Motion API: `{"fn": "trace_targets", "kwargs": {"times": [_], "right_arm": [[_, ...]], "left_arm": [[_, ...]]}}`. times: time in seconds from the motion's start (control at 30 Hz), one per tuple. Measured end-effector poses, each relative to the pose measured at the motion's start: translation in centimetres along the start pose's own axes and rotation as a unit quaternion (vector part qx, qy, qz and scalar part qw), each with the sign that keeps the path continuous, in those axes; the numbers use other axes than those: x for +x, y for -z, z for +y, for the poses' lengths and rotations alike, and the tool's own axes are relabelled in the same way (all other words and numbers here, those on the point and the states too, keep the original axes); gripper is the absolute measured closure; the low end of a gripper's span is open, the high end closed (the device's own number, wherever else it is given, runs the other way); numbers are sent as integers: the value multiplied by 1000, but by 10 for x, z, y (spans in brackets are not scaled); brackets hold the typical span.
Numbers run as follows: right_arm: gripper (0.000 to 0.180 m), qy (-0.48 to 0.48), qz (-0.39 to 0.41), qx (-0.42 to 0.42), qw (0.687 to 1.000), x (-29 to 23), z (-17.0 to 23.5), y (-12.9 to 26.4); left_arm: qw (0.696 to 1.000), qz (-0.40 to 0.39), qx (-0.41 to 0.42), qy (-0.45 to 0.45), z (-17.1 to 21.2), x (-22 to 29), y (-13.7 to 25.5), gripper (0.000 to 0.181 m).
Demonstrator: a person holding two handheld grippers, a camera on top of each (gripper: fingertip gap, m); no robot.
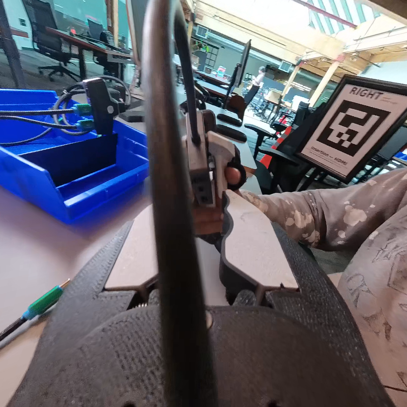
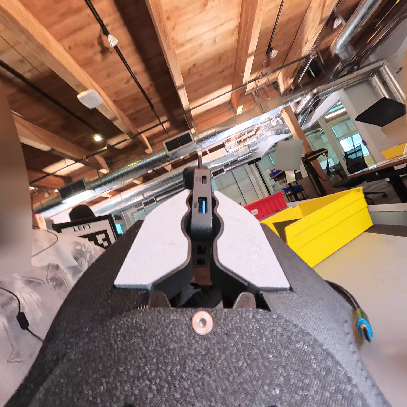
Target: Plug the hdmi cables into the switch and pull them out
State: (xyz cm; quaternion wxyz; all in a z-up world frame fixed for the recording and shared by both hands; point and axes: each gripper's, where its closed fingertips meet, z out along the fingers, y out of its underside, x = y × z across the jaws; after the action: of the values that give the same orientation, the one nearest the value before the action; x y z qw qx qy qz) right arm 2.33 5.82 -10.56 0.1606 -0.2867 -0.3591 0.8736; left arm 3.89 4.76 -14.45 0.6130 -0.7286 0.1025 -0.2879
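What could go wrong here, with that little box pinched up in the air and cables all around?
1. The right gripper pinches the dark grey switch box only across its narrow sides, so pushing a plug in might twist it loose.
2. The thick black cable arcs between the open left gripper's fingers and could snag.
3. The green plastic HDMI plug lies loose on the pale table and might get knocked away.
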Motion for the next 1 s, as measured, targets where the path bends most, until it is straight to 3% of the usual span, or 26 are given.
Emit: {"fn": "trace_targets", "kwargs": {"times": [0.07, 0.17, 0.27, 0.5, 0.63, 0.8, 0.9, 1.0], "right_arm": [[166, 30, 3, -40, 999, -2, 9, -3], [166, 111, 10, -147, 983, -2, 34, -4], [166, 183, 23, -271, 945, 5, 68, 3], [158, 258, 42, -381, 887, 16, 105, 13], [156, 269, 38, -401, 875, 17, 116, 14], [166, 277, 45, -410, 868, 19, 116, 15], [166, 273, 44, -388, 880, 15, 107, 11], [166, 263, 50, -349, 898, 13, 91, 8]], "left_arm": [[1000, 23, 11, 2, -5, 1, 5, 164], [999, 50, -14, -12, 3, -1, 19, 165], [993, 48, -72, -74, 21, -6, 35, 165], [971, 18, -180, -155, 48, -15, 55, 166], [961, 11, -214, -176, 59, -16, 58, 163], [955, -2, -223, -196, 62, -16, 56, 166], [963, -2, -186, -195, 53, -14, 56, 165], [968, -8, -176, -180, 46, -18, 64, 152]]}}
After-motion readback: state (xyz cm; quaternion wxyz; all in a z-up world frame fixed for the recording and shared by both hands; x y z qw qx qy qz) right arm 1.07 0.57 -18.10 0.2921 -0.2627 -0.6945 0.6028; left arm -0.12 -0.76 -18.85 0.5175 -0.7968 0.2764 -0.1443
